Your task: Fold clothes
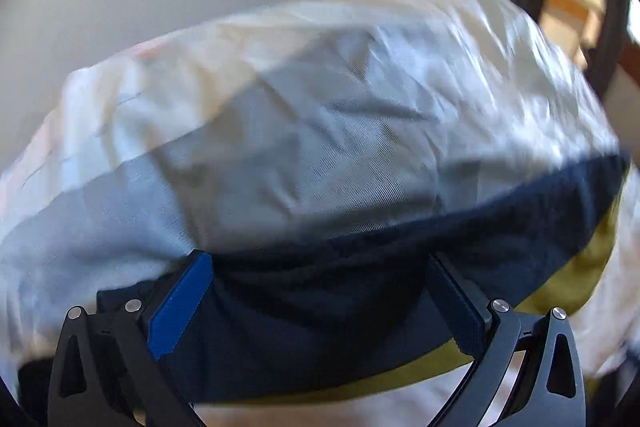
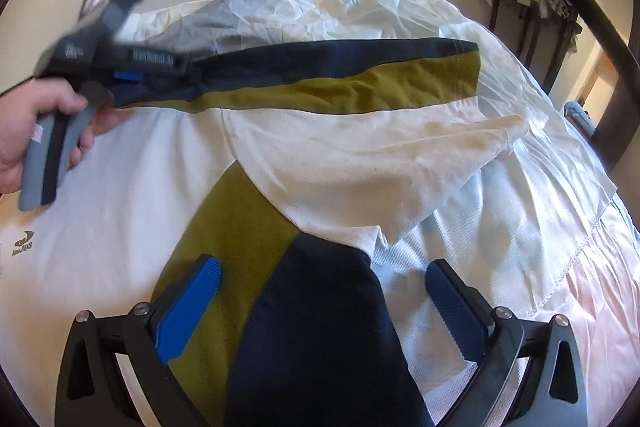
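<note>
Left wrist view, pretty blurry: the left gripper point(image 1: 320, 291) has its fingers spread, with the shirt point(image 1: 320, 131) and its navy band bunched between them, filling everything from 9 to 3 o'clock. Right wrist view: the right gripper point(image 2: 320, 303) is spread too, over a navy-and-olive sleeve at 6 o'clock, and a hand point(image 2: 28, 131) at 9 o'clock squeezes the other tool.
</note>
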